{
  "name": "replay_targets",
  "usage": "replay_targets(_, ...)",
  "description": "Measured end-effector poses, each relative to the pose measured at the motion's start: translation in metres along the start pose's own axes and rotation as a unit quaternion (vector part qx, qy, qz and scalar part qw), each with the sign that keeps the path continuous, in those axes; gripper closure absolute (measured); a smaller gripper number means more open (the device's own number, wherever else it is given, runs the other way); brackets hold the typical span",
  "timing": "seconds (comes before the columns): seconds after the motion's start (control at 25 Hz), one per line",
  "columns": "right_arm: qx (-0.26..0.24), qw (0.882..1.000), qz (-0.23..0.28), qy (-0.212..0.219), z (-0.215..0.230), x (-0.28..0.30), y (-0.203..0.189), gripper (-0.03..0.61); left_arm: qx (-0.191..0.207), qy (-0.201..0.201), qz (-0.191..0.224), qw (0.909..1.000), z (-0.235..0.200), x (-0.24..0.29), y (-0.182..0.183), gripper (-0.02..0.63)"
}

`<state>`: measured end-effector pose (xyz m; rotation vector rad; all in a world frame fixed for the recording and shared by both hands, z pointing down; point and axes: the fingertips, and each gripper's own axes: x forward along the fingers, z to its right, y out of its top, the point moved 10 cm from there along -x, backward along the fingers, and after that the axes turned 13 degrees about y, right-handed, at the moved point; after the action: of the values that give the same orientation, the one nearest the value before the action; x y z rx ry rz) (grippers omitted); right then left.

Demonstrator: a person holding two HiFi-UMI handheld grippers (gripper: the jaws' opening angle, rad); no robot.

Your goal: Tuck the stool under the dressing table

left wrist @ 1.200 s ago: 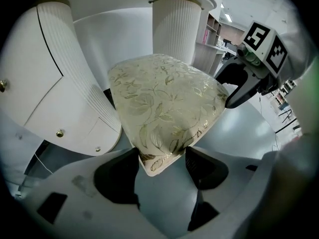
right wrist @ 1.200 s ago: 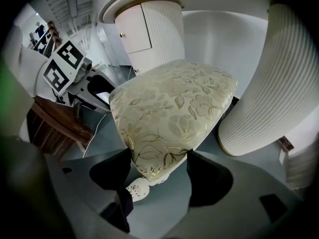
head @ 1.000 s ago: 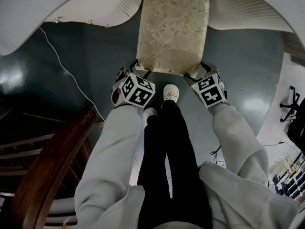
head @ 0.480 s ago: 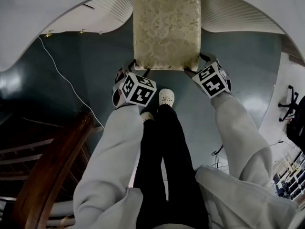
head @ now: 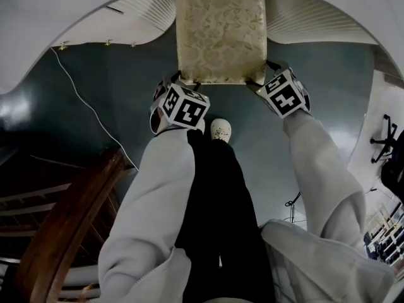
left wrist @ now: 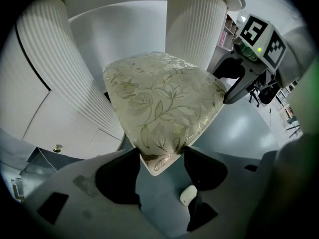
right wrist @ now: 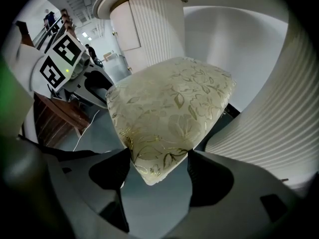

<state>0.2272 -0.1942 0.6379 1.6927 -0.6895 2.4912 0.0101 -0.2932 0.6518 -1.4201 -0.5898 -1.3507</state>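
Note:
The stool (head: 219, 33) has a cream cushion with a gold leaf pattern, and its far end is hidden under the white dressing table (head: 76, 5). My left gripper (head: 184, 83) is shut on the cushion's near left corner, my right gripper (head: 260, 84) on its near right corner. In the left gripper view the corner of the stool (left wrist: 159, 98) sits wedged between both pads of the left gripper (left wrist: 160, 166). In the right gripper view the stool (right wrist: 172, 103) fills the right gripper (right wrist: 155, 171) the same way. Fluted white pedestals (left wrist: 194, 24) stand on either side of the stool.
A white cable (head: 82, 87) runs across the dark floor on the left. Dark wooden furniture (head: 69, 213) stands at lower left. An office chair (head: 385, 141) is at the far right. The person's white shoe (head: 220, 129) is just behind the stool.
The stool has slid further under the dressing table, with both grippers following on its corners. The person's legs have stepped forward after it.

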Motion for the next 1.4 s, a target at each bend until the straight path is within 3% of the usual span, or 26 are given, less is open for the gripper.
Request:
replay_targets(0.24, -0.004, 0.999, 0.013, -0.040, -0.010, -0.003, -0.002, 0.171, 0.004, -0.003, -0.001, 1.0000, -0.001, -0.002, 0.000, 0.337)
replay_targets(0.48, -0.046, 0.988, 0.027, -0.144, -0.026, -0.002, -0.002, 0.146, 0.004, 0.002, 0.019, 0.9998, -0.002, -0.001, -0.002, 0.339)
replay_targets(0.64, -0.079, 0.981, 0.030, -0.177, -0.037, 0.002, -0.003, 0.182, 0.005, 0.004, 0.029, 0.9996, -0.002, 0.002, -0.004, 0.339)
replay_targets(0.8, -0.102, 0.975, 0.031, -0.194, -0.042, 0.008, -0.002, 0.239, 0.007, 0.003, 0.039, 0.9992, -0.005, 0.006, -0.001, 0.338)
replay_targets(1.4, -0.090, 0.983, 0.035, -0.158, -0.005, 0.005, 0.020, 0.253, 0.020, -0.002, 0.059, 0.9980, -0.025, 0.021, 0.029, 0.337)
